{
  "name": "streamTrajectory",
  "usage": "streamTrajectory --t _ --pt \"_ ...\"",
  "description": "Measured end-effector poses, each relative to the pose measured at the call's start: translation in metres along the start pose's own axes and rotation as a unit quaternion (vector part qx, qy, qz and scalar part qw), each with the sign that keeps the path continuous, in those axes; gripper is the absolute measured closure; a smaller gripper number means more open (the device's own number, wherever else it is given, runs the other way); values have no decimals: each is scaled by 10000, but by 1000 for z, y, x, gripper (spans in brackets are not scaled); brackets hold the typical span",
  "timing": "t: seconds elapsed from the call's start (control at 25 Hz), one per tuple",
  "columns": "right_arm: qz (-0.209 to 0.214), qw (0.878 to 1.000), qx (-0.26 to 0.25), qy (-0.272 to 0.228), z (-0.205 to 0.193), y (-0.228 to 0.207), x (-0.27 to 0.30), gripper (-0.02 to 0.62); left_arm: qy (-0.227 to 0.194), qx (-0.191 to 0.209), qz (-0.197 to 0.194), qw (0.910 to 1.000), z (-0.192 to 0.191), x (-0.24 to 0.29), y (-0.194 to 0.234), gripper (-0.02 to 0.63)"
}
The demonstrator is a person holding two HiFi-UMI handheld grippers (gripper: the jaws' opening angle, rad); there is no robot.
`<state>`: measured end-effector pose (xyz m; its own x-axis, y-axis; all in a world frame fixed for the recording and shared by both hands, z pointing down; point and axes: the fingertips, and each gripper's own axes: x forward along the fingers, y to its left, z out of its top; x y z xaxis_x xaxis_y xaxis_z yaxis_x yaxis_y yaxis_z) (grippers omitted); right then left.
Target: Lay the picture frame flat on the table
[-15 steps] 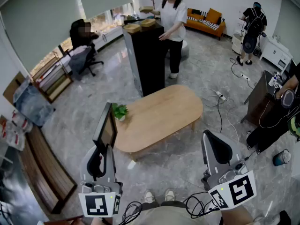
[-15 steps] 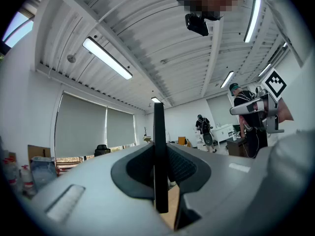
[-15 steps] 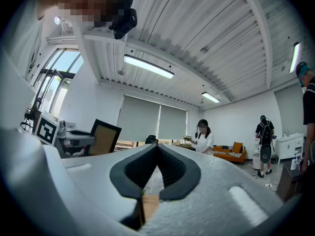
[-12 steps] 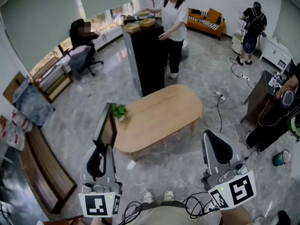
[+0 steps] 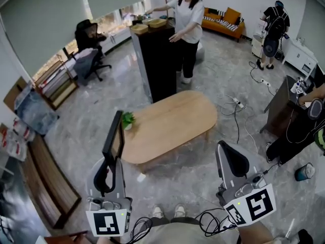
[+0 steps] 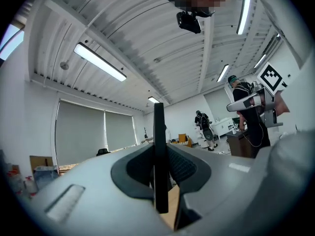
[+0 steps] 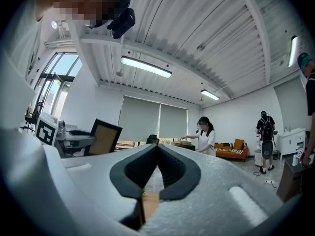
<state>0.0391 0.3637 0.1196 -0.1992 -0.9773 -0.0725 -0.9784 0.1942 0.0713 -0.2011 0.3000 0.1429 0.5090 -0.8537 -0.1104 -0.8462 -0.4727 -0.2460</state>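
Hovering off the near left end of the oval wooden table (image 5: 172,121), the picture frame (image 5: 114,136) stands upright and edge-on, clear of the tabletop. That is much as it stood a moment ago; only the view has drifted a little. The left claw (image 5: 112,160) is clamped on its lower edge. The right claw (image 7: 157,149) has its jaws together on nothing. A small potted plant (image 5: 128,119) sits just beyond the frame. By my reading, tilting it down flat is yet to come.

picture frame (image 5: 114,136) left of table (image 5: 175,128) | plant (image 5: 128,119) on table | cabinet (image 5: 158,70) behind table
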Motion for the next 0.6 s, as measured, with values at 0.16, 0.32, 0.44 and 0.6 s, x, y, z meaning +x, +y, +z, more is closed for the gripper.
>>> streamTrajectory --t 0.16,0.32,0.44,0.6 --pt "62 10000 38 34 -6 -10 -4 594 -2 -90 -45 9999 1 2 -16 515" --pt "115 9999 46 18 -6 -17 -10 594 -32 -146 -19 9999 6 1 -26 515" --pt "132 9999 58 3 -7 -19 -15 594 -68 -99 -34 9999 10 0 -31 515" --pt "164 9998 83 7 -12 -26 -21 594 -102 -59 10 9999 13 -1 -40 515"
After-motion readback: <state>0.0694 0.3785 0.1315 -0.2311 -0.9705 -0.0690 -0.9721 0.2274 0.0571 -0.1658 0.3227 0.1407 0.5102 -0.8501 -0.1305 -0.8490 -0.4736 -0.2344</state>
